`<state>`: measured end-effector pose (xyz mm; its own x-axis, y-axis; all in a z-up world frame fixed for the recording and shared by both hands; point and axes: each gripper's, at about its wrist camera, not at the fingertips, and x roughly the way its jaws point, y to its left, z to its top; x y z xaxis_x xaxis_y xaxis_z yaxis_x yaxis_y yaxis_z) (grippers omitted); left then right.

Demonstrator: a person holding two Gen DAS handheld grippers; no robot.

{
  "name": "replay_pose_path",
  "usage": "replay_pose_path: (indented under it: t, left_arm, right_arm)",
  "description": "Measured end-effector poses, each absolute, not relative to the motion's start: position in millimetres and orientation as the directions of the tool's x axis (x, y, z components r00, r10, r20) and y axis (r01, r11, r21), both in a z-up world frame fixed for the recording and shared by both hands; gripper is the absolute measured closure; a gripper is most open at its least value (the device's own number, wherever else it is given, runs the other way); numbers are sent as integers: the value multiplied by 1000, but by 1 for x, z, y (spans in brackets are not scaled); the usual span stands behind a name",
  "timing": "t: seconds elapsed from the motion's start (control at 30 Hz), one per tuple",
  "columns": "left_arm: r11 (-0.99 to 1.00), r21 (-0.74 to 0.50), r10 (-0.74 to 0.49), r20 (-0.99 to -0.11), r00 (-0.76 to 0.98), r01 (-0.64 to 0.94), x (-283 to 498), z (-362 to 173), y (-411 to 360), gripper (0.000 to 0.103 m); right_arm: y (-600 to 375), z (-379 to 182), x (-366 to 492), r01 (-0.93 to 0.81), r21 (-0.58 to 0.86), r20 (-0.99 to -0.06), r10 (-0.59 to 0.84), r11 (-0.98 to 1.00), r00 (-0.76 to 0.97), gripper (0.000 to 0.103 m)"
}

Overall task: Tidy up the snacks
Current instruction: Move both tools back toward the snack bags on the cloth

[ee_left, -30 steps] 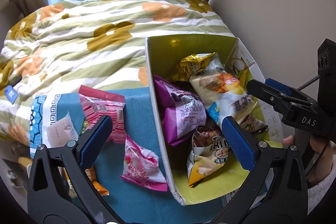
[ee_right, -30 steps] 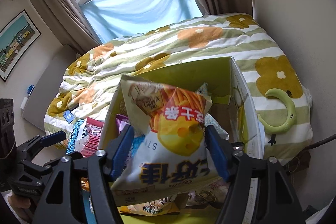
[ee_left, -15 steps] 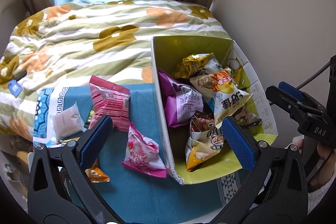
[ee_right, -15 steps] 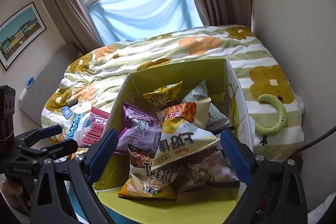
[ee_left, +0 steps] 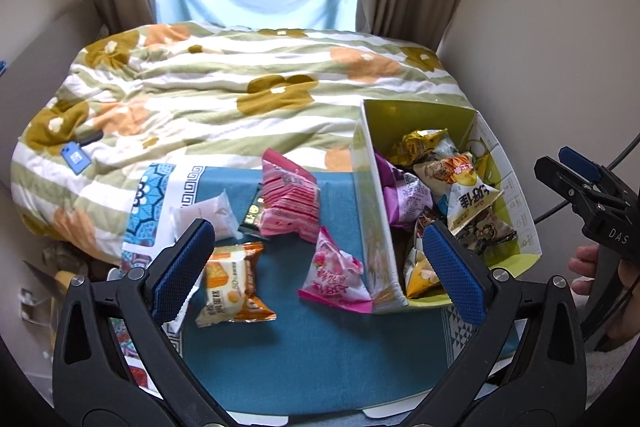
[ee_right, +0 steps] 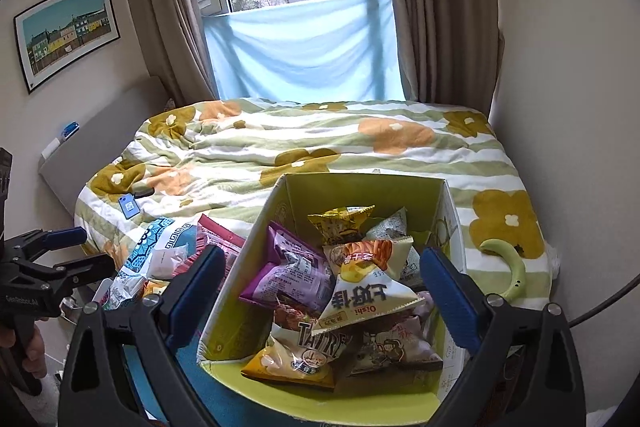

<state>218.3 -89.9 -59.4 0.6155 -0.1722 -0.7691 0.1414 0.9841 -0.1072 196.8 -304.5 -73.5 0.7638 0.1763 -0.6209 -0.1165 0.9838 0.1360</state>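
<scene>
A green-lined cardboard box [ee_left: 370, 187] [ee_right: 248, 259] stands on a blue cloth [ee_left: 320, 347] and holds several snack bags, with a white-and-orange chip bag [ee_right: 366, 289] [ee_left: 466, 193] on top. On the cloth to its left lie a pink triangular bag [ee_left: 334, 273], a pink wafer pack [ee_left: 288, 203], an orange-and-white packet [ee_left: 230, 283], a white packet [ee_left: 208, 215] and a small dark packet [ee_left: 252, 213]. My left gripper [ee_left: 318, 265] is open and empty above the cloth. My right gripper [ee_right: 318, 291] is open and empty above the box.
A bed with a flowered striped quilt [ee_left: 224, 87] lies beyond the cloth. A blue tag [ee_left: 74, 157] rests on the quilt at the left. A green curved object [ee_right: 506, 273] lies on the quilt right of the box. A wall [ee_left: 540, 47] runs along the right.
My right gripper opened and dropped the white-and-orange chip bag into the box, then drew back. My left gripper pulled back and up, so more of the cloth and its packets shows.
</scene>
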Motion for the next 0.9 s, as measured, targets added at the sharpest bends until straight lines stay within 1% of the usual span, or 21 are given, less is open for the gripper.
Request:
replay_pose_path:
  t: [0.23, 0.37, 0.6, 0.73, 0.9]
  left_arm:
    - [989, -85, -140, -779, 611, 118, 209, -66, -22, 0]
    - [990, -66, -128, -804, 581, 128, 213, -81, 19, 0]
    - [977, -74, -162, -863, 478, 198, 225, -125, 77, 0]
    - [960, -106, -206, -894, 399, 257, 233, -155, 89, 0]
    - [930, -152, -264, -909, 321, 334, 242, -186, 94, 0]
  right_arm:
    - [-259, -64, 189, -160, 108, -596, 193, 981, 780, 6]
    - [-230, -62, 189, -178, 162, -598, 240, 971, 765, 6]
    - [-153, -75, 197, -179, 122, -659, 215, 976, 721, 6]
    - [-118, -91, 198, -155, 145, -673, 212, 977, 708, 6]
    - [-87, -120, 203, -97, 184, -724, 202, 978, 660, 6]
